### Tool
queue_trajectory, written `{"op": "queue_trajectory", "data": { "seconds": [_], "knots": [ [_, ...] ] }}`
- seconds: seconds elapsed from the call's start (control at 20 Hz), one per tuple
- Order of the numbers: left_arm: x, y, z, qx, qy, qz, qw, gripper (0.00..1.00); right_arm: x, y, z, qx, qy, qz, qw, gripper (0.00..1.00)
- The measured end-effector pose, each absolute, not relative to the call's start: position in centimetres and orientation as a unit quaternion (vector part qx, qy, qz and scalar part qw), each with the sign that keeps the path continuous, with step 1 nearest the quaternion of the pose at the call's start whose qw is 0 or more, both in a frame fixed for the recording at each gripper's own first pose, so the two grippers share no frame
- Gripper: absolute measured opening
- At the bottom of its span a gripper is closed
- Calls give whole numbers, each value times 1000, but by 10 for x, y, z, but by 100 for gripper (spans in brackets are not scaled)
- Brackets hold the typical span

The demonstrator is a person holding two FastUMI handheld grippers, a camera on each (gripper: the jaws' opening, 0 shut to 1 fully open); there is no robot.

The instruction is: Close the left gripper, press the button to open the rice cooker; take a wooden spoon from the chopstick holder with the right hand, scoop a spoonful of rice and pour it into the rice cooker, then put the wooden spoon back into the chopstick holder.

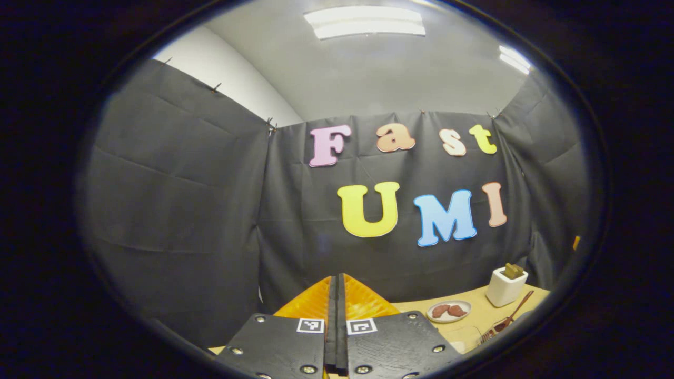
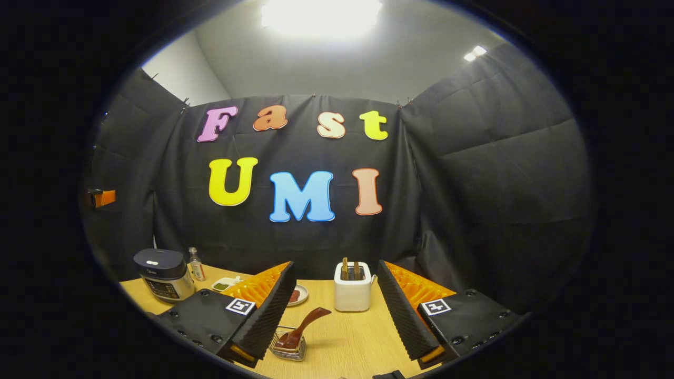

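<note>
On the table (image 2: 358, 337), the closed cooker (image 2: 163, 273) stands far left, the white holder (image 2: 353, 292) with spoons between my right fingers (image 2: 337, 310), which are wide apart. My left fingers (image 1: 336, 316) are together, empty.

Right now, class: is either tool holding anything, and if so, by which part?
Nothing is held. The left tool is shut on nothing; the right tool is open, with the white chopstick holder standing beyond it.

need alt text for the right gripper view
The right hand-held gripper is open over a wooden table, facing a white chopstick holder. A brown spoon rests in a glass dish in front, and a closed rice cooker sits far left.
</note>
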State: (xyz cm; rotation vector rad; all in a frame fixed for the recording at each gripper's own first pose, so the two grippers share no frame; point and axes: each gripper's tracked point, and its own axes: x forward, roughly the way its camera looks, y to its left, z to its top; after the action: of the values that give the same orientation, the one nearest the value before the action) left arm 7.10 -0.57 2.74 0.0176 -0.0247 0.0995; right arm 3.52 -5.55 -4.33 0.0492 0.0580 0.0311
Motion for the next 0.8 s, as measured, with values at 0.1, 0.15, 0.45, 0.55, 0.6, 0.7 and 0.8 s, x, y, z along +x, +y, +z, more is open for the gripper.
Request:
{"op": "queue_trajectory", "data": {
  "seconds": [0.1,0.15,0.45,0.55,0.6,0.7,0.8],
  "knots": [
    [90,-2,16,6,-4,37,999,1,39,-49,-42,22,26,6,999,97],
    [99,1,10,5,2,32,999,0,41,-47,-42,19,27,1,999,97],
    [147,14,-49,-8,51,9,999,0,50,-31,-43,15,29,-24,999,98],
    [158,16,-73,-10,72,-3,997,1,54,-24,-48,17,37,-28,999,97],
    [163,15,-86,-9,84,-9,996,1,56,-19,-50,17,42,-27,999,97],
    [172,16,-107,-8,102,-21,995,1,60,-13,-51,7,45,-29,999,99],
    [181,16,-129,-10,121,-29,992,0,65,-8,-50,1,46,-31,998,97]
  ]
}}
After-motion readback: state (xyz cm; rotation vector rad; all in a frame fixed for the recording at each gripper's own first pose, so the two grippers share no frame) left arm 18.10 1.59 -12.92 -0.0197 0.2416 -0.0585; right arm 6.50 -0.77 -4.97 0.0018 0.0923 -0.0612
